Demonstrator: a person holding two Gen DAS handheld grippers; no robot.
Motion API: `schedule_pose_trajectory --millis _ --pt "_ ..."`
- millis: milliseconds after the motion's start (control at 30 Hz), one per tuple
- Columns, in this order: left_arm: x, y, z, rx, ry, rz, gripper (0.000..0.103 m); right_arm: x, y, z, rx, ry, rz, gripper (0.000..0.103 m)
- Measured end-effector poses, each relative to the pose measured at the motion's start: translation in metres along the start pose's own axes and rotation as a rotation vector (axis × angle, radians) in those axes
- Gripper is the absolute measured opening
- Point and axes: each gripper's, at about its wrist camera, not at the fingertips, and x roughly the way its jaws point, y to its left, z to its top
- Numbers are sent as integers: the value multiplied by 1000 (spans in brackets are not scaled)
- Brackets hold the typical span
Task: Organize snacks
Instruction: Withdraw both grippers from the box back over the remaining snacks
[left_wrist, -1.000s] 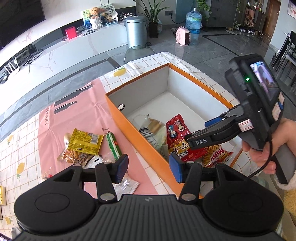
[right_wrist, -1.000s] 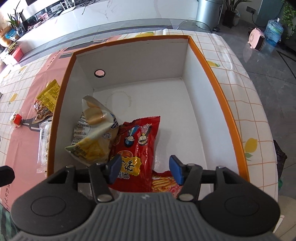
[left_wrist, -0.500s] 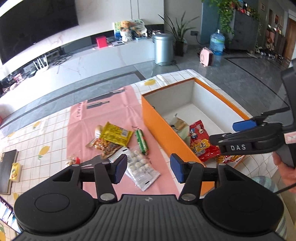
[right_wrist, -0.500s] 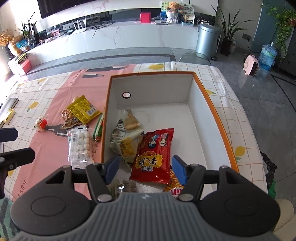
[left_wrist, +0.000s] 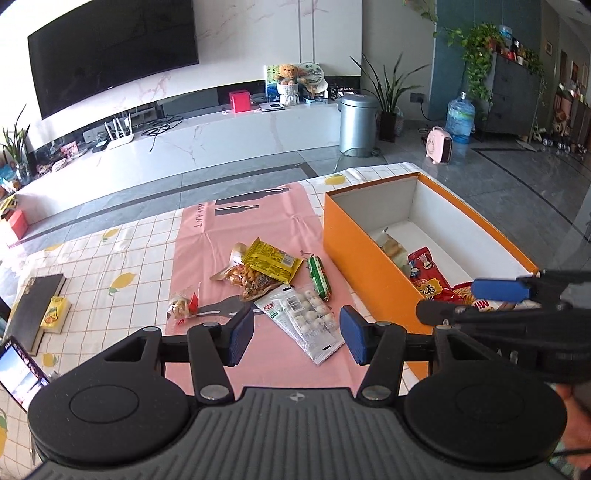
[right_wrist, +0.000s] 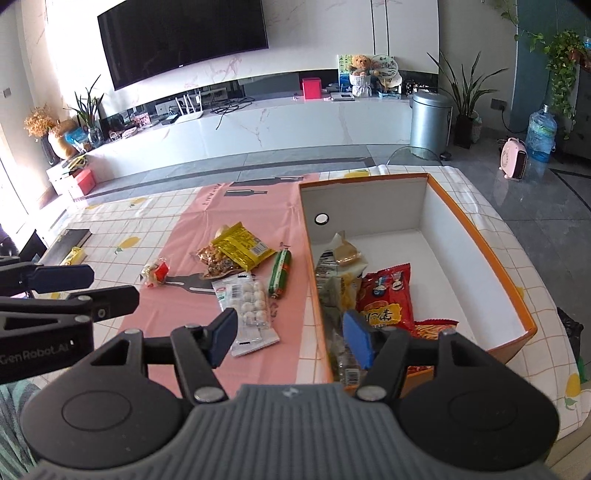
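Only right wrist shows box (right_wrist: 480, 236) hole | left gripper (left_wrist: 297, 334) apart | right gripper (right_wrist: 291, 338) apart

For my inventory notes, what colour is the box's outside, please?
Orange outside, white inside; the box shows best in the left wrist view.

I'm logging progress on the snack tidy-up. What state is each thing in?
Left tongs: open, empty.
Right tongs: open, empty.
Orange box: open, partly filled.
Red snack bag: in box.
Green sausage: on mat.
Yellow packet: on mat.
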Motion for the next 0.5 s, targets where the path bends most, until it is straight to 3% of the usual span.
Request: schedule_pose_trajectory --millis 267,500 --pt "7 16 -12 -35 -20 12 63 11 25 -26 -18 -11 -3 61" --pt "20 44 -16 -110 13 3 63 30 41 -32 -54 -21 -10 63"
